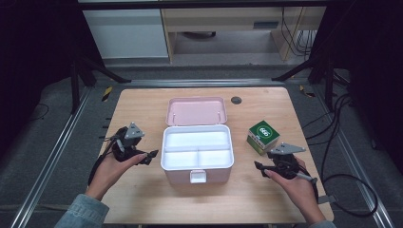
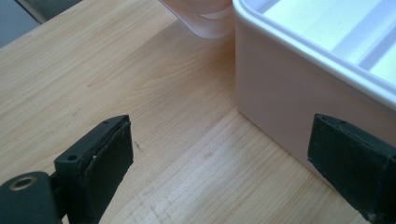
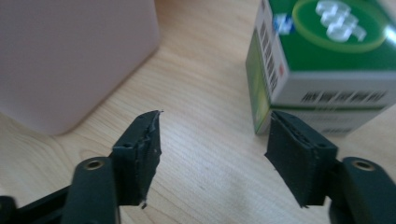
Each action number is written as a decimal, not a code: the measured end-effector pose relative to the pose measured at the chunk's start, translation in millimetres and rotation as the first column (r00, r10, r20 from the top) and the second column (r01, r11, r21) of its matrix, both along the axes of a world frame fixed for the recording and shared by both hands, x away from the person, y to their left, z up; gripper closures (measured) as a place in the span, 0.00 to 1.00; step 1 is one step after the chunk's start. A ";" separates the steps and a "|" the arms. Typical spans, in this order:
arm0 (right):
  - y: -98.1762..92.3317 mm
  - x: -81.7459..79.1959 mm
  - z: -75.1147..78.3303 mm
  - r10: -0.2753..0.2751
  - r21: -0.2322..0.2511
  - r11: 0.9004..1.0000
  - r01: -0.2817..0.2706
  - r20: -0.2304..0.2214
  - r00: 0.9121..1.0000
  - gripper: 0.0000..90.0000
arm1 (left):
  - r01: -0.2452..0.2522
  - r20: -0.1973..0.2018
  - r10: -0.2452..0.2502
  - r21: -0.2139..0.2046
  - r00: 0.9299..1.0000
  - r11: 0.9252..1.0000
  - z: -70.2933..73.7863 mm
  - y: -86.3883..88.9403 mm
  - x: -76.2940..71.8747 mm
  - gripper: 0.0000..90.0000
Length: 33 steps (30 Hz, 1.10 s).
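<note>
A pink box (image 1: pixel 177 176) stands open mid-table, its lid (image 1: pixel 196 111) leaning back and a white divided tray inside. A green and white carton (image 1: pixel 263 136) sits to its right. My left gripper (image 1: pixel 148 157) is low at the box's left side, open; in the left gripper view (image 2: pixel 229 158) the box's pink wall (image 2: pixel 280 93) stands just beyond the right-hand jaw, with bare wood between the pads. My right gripper (image 1: pixel 259 169) hovers in front of the carton, open and holding nothing. The right gripper view (image 3: pixel 215 154) shows the carton (image 3: pixel 327 60) just past the right-hand jaw and the box (image 3: pixel 70 56) at far left.
A white latch (image 1: pixel 198 176) sticks out from the box's front. A small dark disc (image 1: pixel 236 99) is set in the wooden table (image 1: pixel 142 199) near its far edge. Cables (image 1: pixel 342 142) trail off the right side onto the floor.
</note>
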State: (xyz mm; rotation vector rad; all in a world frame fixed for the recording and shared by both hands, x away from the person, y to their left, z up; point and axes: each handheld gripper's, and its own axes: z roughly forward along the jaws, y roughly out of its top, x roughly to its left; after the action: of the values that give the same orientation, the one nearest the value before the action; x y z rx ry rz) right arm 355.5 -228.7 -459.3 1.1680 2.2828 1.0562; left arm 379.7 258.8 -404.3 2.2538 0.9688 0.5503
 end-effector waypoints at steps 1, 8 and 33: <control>-0.4 0.0 12.0 0.017 0.003 1.000 -0.017 0.015 1.000 0.46 | -0.005 0.001 0.005 -0.003 1.000 1.000 0.2 0.0 0.1 0.07; 10.4 7.0 53.1 0.116 -0.034 0.993 -0.114 0.056 0.992 0.61 | -0.005 -0.004 0.005 -0.002 1.000 1.000 -4.3 -1.3 0.1 0.07; 135.1 36.4 120.1 0.486 -0.147 0.866 -0.478 0.030 0.873 0.81 | -0.062 -0.035 0.061 -0.021 0.998 0.998 -45.2 15.9 -21.6 0.07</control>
State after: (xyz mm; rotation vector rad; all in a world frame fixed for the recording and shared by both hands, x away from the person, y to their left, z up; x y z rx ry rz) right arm 392.0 -93.6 -339.2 0.5001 2.6144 1.0584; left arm 358.1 274.7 -449.5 2.2268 1.0593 0.5263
